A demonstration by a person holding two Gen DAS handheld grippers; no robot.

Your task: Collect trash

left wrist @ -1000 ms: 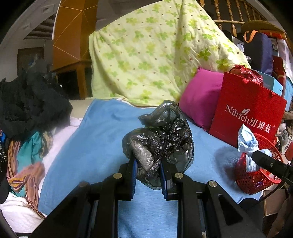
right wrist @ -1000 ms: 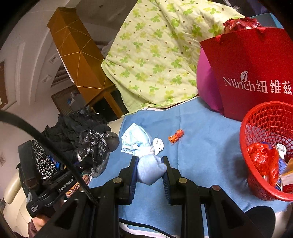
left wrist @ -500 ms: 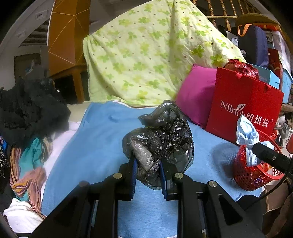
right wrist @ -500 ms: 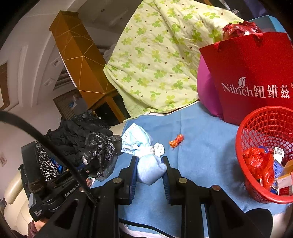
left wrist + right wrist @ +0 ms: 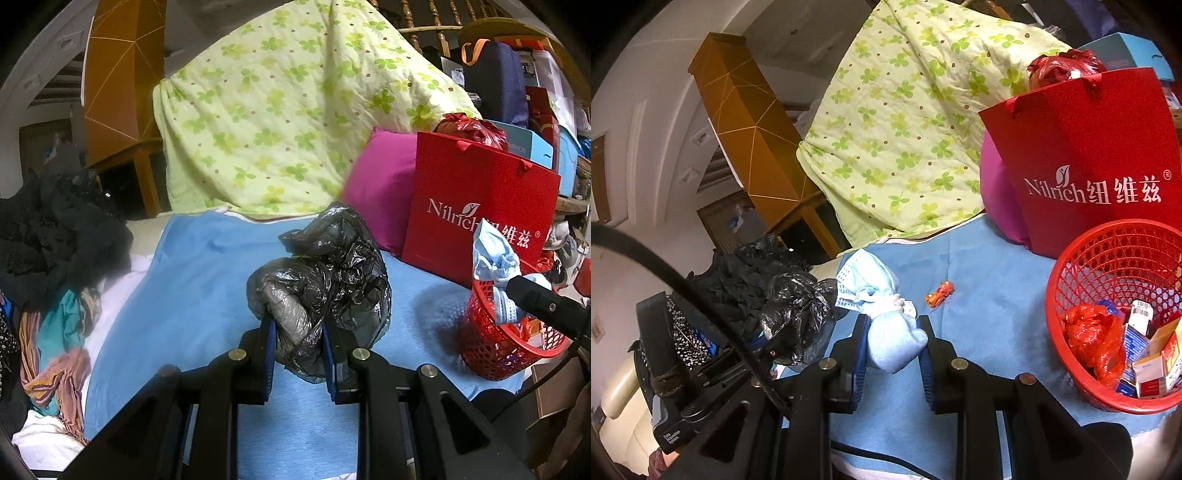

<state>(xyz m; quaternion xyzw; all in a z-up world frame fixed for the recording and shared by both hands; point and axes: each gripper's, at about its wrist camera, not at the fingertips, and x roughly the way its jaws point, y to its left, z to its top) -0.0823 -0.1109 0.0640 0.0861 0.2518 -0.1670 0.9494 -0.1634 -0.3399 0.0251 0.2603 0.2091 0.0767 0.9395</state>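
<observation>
Left tongs (image 5: 298,343) tipped down a bit, squeezing one black plastic bag (image 5: 325,280) above the blue bed sheet (image 5: 192,280), right tongs (image 5: 893,345) squeezing one blue face mask (image 5: 882,317), one red basket (image 5: 1082,273) near, one orange scrap (image 5: 940,293) on the sheet.

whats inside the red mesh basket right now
In the red mesh basket: a crumpled red plastic bag, a small white bottle and a few small cardboard boxes. Whatever lies beneath them is covered.

Glossy crinkled plastic bag (image 5: 325,280); matt blanket (image 5: 199,280)
</observation>
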